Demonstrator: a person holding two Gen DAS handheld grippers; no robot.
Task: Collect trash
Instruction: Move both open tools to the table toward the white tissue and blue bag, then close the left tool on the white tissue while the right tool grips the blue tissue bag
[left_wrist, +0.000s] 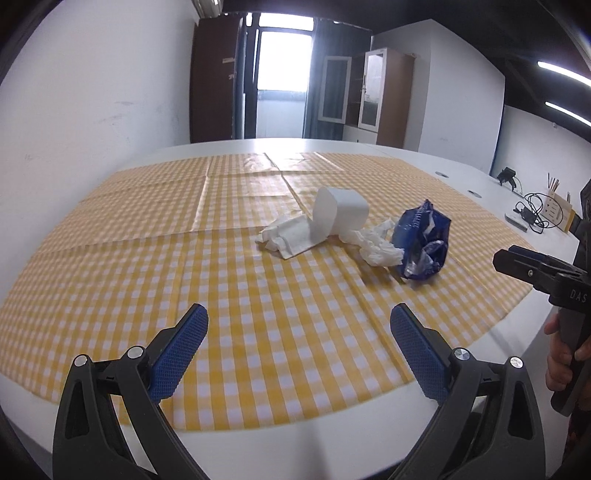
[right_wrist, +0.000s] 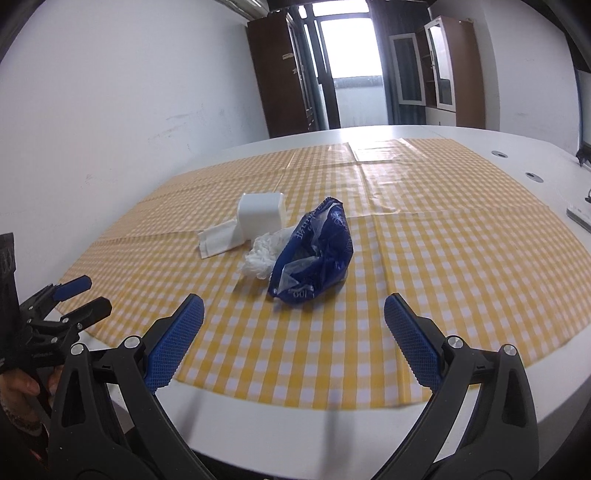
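Note:
A crumpled blue plastic wrapper (left_wrist: 421, 243) (right_wrist: 314, 254) lies on the yellow checked tablecloth (left_wrist: 258, 295) (right_wrist: 443, 258). Touching its left side is a crumpled white tissue (left_wrist: 376, 245) (right_wrist: 262, 256). Beyond that a white cup (left_wrist: 338, 214) (right_wrist: 260, 216) lies on its side on a flat white napkin (left_wrist: 291, 236) (right_wrist: 218, 242). My left gripper (left_wrist: 299, 336) is open and empty above the near cloth. My right gripper (right_wrist: 293, 328) is open and empty, just short of the wrapper; it shows at the right edge of the left wrist view (left_wrist: 532, 269).
The white table (left_wrist: 332, 435) extends past the cloth on all sides. At the far right lie cables and a charger (left_wrist: 528, 210), a cardboard holder with pencils (left_wrist: 557, 210) and a white device (right_wrist: 580, 216). A white wall runs along the left.

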